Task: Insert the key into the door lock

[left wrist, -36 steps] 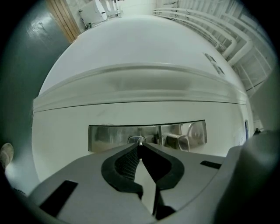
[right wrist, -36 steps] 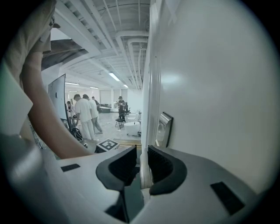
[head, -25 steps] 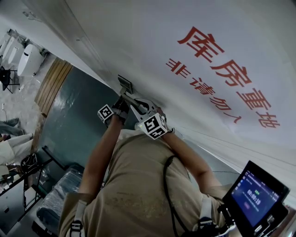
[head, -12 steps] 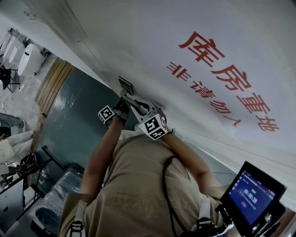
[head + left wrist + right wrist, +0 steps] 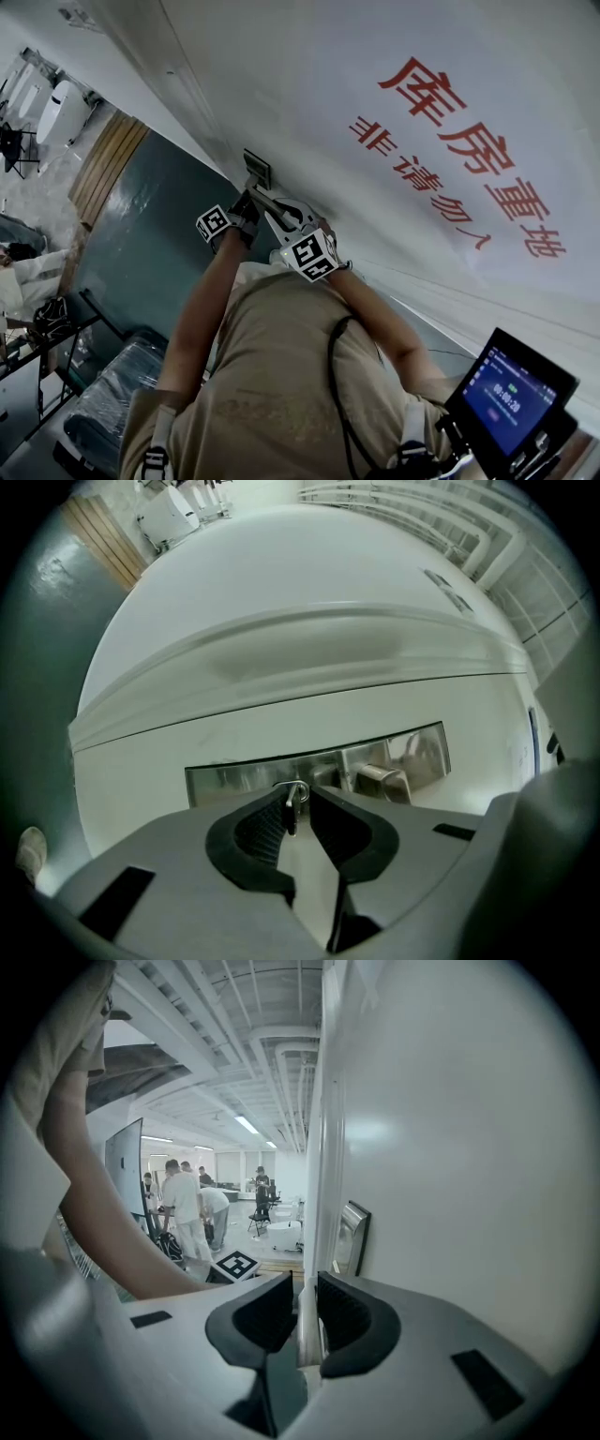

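A steel lock plate [image 5: 256, 170] sits on the white door [image 5: 375, 187] that bears red characters. In the left gripper view the plate [image 5: 244, 775] fills the middle, and a small key [image 5: 292, 810] with a ring stands at it. My left gripper [image 5: 298, 806] straddles the key; its jaws have just been opening, and a gap shows between the key and the right pad. My right gripper [image 5: 306, 1314] is shut on the pale door handle [image 5: 307, 1335]. In the head view both grippers, left [image 5: 247, 208] and right [image 5: 278, 214], meet at the plate.
The door frame's edge [image 5: 323, 1147] runs past the plate [image 5: 352, 1238]. Several people stand far behind in the hall [image 5: 192, 1208]. A tablet screen [image 5: 506, 389] hangs at the person's right hip. Dark floor [image 5: 141, 244] and a covered cart [image 5: 112, 403] lie to the left.
The head view has shifted slightly. Both grippers stay at the lock plate. The left gripper's marker cube has rolled a little.
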`<state>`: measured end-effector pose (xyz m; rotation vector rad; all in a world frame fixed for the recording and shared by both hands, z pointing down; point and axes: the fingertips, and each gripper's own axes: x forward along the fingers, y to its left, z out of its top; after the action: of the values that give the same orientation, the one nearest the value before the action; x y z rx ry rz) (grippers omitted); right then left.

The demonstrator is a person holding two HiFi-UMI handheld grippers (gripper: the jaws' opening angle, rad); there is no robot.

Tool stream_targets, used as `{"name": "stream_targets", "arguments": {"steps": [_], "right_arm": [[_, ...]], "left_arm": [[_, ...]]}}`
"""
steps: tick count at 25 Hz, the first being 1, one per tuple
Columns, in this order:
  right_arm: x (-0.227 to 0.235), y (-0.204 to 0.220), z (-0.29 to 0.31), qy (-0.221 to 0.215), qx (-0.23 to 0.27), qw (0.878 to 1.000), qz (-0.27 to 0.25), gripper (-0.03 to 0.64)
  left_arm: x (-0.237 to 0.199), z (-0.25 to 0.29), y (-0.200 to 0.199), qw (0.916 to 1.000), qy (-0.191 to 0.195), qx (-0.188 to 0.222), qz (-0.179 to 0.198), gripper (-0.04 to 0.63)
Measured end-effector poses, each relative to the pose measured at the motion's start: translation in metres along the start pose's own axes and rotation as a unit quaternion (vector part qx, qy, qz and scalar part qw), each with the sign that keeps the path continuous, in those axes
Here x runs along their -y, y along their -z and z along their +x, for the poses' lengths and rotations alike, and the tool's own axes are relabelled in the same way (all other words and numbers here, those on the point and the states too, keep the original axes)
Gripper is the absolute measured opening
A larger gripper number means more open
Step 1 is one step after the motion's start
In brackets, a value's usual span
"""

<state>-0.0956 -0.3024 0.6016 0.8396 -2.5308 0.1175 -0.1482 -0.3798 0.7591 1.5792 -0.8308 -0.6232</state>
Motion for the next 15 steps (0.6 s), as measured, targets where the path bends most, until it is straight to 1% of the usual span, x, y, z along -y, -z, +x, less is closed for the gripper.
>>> {"name": "stream_targets", "arguments": {"steps": [2,4,6,7,8,9,11,13,15], "right_arm": [[0.001,0.000,-0.003,0.002,0.002,1.000,-0.001,0.078],[0.002,0.001,-0.005,0.004,0.002,1.000,-0.001,0.078],[0.004,0.001,-0.007,0.006,0.004,1.000,-0.002,0.078],[0.005,0.000,-0.007,0.008,0.006,1.000,-0.002,0.078],[0.006,-0.001,-0.007,0.009,0.008,1.000,-0.002,0.078],[0.007,-0.002,-0.007,0.010,0.010,1.000,-0.001,0.078],[0.009,-0.005,-0.007,0.012,0.015,1.000,0.002,0.078],[0.011,-0.009,-0.008,0.014,0.023,1.000,0.007,0.078],[0.014,-0.014,-0.007,0.017,0.031,0.999,0.010,0.078]], "left_arm": [[0.002,-0.008,-0.001,0.9999,0.000,0.002,0.011,0.108],[0.001,-0.024,-0.003,0.9997,-0.004,0.017,0.017,0.142],[-0.001,-0.047,-0.014,0.9982,-0.007,0.059,0.011,0.150],[-0.002,-0.060,-0.023,0.9960,-0.012,0.088,0.013,0.150],[-0.003,-0.074,-0.033,0.9928,-0.018,0.117,0.022,0.150],[-0.002,-0.087,-0.042,0.9891,-0.027,0.140,0.039,0.150],[0.010,-0.107,-0.053,0.9824,-0.041,0.163,0.082,0.150],[0.033,-0.121,-0.057,0.9780,-0.044,0.165,0.120,0.150],[0.056,-0.130,-0.060,0.9702,-0.044,0.158,0.178,0.150]]}}
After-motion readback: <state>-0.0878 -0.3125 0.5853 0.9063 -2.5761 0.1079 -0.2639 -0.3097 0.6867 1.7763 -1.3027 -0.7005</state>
